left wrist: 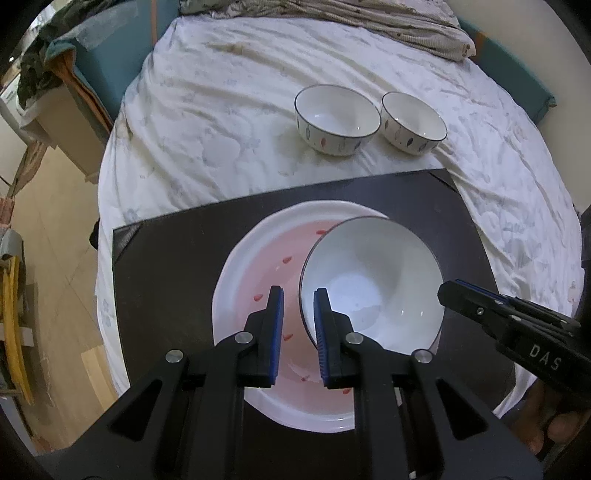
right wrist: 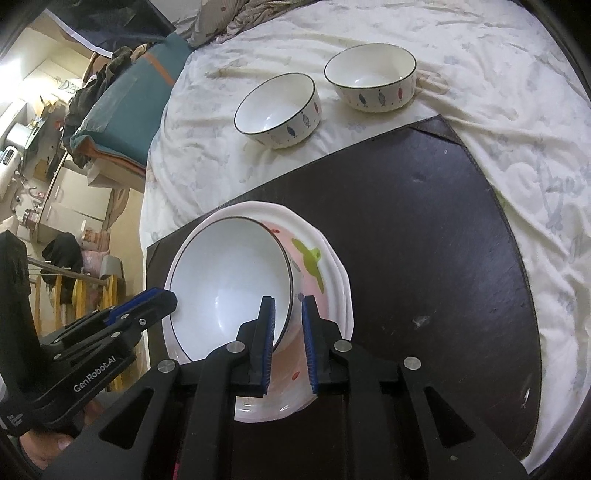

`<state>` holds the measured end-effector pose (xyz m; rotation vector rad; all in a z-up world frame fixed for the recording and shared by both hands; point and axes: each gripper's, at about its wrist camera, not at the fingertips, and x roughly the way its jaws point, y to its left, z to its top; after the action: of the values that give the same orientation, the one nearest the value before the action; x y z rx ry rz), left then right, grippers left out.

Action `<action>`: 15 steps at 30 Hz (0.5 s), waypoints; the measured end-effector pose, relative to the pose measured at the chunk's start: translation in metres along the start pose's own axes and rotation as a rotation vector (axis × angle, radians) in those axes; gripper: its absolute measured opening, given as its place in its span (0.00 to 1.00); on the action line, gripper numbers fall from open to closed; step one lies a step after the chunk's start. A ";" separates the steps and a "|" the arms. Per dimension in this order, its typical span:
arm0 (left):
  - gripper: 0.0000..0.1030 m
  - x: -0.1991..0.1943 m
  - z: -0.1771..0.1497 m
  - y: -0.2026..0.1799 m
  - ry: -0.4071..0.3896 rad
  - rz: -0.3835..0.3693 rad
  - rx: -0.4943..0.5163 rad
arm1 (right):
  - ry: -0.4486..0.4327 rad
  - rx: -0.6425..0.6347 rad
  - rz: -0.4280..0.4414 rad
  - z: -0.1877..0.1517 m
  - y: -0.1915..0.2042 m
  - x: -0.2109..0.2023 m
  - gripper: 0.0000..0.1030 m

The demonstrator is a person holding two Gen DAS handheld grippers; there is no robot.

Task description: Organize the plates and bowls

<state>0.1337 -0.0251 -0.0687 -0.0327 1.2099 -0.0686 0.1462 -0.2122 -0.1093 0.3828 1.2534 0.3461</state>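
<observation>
Down on a pink-centred plate (left wrist: 258, 266), leaning a large white bowl (left wrist: 369, 280) with a thin dark rim, tilted, sitting off toward one side of the plate and overhanging its white edge. Pinching that bowl's rim with the left gripper (left wrist: 298, 290), pointing steeply downward, one blue pad inside the wall and the other outside over the pink glaze, fingers drawn nearly together. Straddling the opposite stretch of rim with the right gripper (right wrist: 287, 298), likewise pointing steeply down, fingers standing slightly apart, inner pad lying against the white inside, outer pad leaving a sliver of plate showing between itself and the wall, so seemingly not pressing. Showing beside the bowl a green shape (right wrist: 310, 258) and small red marks on the glaze, with further white rims peeking out beneath, hinting at a stack, count not being readable. Resting all of this on a dark board (left wrist: 166, 277), lying flat across a rumpled white quilt (left wrist: 203, 129). Standing upright on the quilt just beyond the board's far edge, a small fish-patterned bowl (left wrist: 338, 118) and a second small bowl (left wrist: 413, 122), side by side with a small gap between. Bunching up at the quilt's far end, a patterned blanket (left wrist: 369, 22). Stretching away past the bedside, a pale floor (left wrist: 55, 221).
</observation>
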 end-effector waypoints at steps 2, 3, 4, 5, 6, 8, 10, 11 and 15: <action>0.13 -0.001 0.001 -0.001 -0.007 0.008 0.005 | -0.010 -0.004 0.000 0.001 0.001 -0.002 0.18; 0.14 -0.002 0.001 -0.001 -0.010 0.010 0.007 | -0.015 -0.006 0.001 0.002 0.001 -0.003 0.18; 0.14 -0.003 0.001 -0.001 -0.012 0.010 0.008 | -0.019 -0.007 0.002 0.002 0.002 -0.004 0.18; 0.15 -0.004 0.001 0.000 -0.014 0.012 0.008 | -0.025 -0.010 0.003 0.003 0.002 -0.006 0.18; 0.21 -0.004 0.001 0.000 -0.017 0.014 0.008 | -0.036 -0.015 0.002 0.004 0.003 -0.008 0.18; 0.37 -0.009 0.002 0.000 -0.037 0.025 0.009 | -0.055 -0.018 -0.001 0.005 0.003 -0.012 0.18; 0.55 -0.016 0.002 0.001 -0.073 0.040 0.013 | -0.070 -0.013 0.002 0.006 0.002 -0.016 0.18; 0.58 -0.018 0.002 0.002 -0.086 0.044 0.014 | -0.077 -0.009 0.005 0.006 0.001 -0.018 0.18; 0.73 -0.029 0.003 0.003 -0.152 0.078 0.024 | -0.107 -0.007 -0.002 0.006 0.001 -0.024 0.18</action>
<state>0.1265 -0.0198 -0.0403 0.0298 1.0568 -0.0126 0.1454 -0.2225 -0.0866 0.3895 1.1479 0.3240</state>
